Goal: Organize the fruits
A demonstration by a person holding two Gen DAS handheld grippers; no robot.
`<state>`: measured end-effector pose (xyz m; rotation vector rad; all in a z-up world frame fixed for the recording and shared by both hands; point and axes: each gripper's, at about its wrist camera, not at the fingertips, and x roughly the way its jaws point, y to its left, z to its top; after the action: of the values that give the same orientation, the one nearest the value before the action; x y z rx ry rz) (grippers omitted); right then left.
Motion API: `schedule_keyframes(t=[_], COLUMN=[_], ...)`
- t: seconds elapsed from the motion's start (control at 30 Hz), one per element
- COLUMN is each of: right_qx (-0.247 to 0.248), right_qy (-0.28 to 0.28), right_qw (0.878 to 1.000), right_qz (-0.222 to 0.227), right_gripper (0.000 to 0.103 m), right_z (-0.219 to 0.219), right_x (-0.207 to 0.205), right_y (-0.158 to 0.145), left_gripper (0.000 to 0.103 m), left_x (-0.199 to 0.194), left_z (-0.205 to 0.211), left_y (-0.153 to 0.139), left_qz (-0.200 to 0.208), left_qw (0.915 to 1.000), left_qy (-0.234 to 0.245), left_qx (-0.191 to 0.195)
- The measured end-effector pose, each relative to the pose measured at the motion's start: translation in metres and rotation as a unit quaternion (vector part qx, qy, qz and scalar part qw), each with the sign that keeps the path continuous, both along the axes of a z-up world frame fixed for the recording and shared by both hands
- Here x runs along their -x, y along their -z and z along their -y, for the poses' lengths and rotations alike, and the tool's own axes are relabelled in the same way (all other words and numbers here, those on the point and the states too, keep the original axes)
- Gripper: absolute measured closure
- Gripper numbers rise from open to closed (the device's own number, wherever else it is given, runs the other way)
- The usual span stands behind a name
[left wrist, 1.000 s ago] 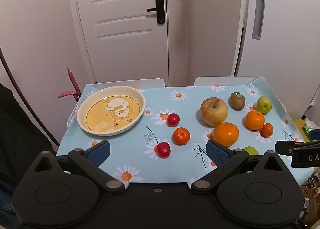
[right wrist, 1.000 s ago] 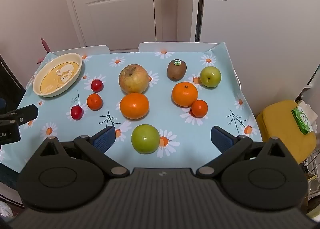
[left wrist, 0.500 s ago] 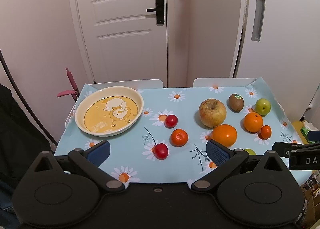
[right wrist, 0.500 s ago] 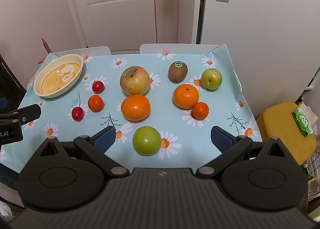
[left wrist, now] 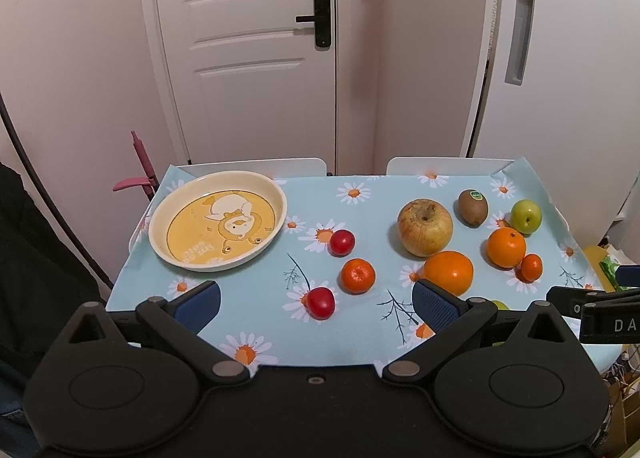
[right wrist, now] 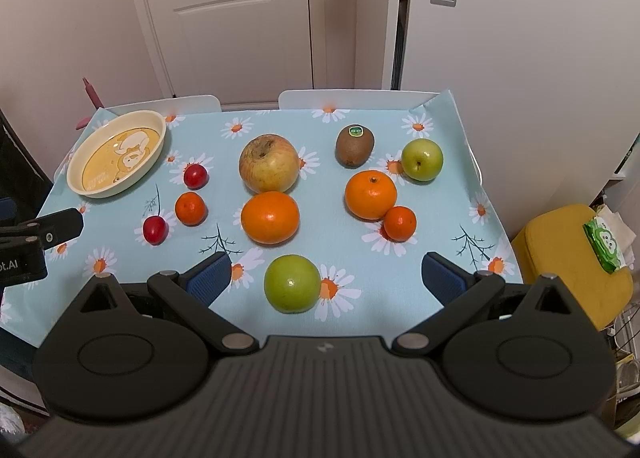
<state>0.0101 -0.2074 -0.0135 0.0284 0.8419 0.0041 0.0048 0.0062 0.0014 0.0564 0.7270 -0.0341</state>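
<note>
Fig.: I hold L gripper (left wrist: 316,298) and R gripper (right wrist: 326,274) spread, empty, above counter (right wrist: 352,242); fruit loose, plate (left wrist: 160,218) bare, so nothing sorted yet.

both wrist views look down across the same table (left wrist: 360,354) from its near edge.

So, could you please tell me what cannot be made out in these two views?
- Near green apple: left wrist view, mostly hidden behind the left gripper finger.
- Right gripper: left wrist view, cut off by the right edge.
- Kiwi sticker: too small to read.
- Green packet on the yellow stool: print too small.
</note>
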Motion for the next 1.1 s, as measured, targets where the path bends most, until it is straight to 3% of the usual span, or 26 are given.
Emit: schedule_keyframes(t=[1.1], right_qx=[0.001], right_qy=[-0.006], right_qw=[1.000], right_qz=[0.000], right_gripper=[0.000], right_z=[-0.0052], right_x=[-0.0057], right_y=[0.0002], left_gripper=[0.000], left_x=[-0.0091], left_z=[-0.0013], left_y=[-0.0016], left_qz=[-0.002], left_qw=[1.0000], left_qy=[-0.001], left_qx=[-0.005])
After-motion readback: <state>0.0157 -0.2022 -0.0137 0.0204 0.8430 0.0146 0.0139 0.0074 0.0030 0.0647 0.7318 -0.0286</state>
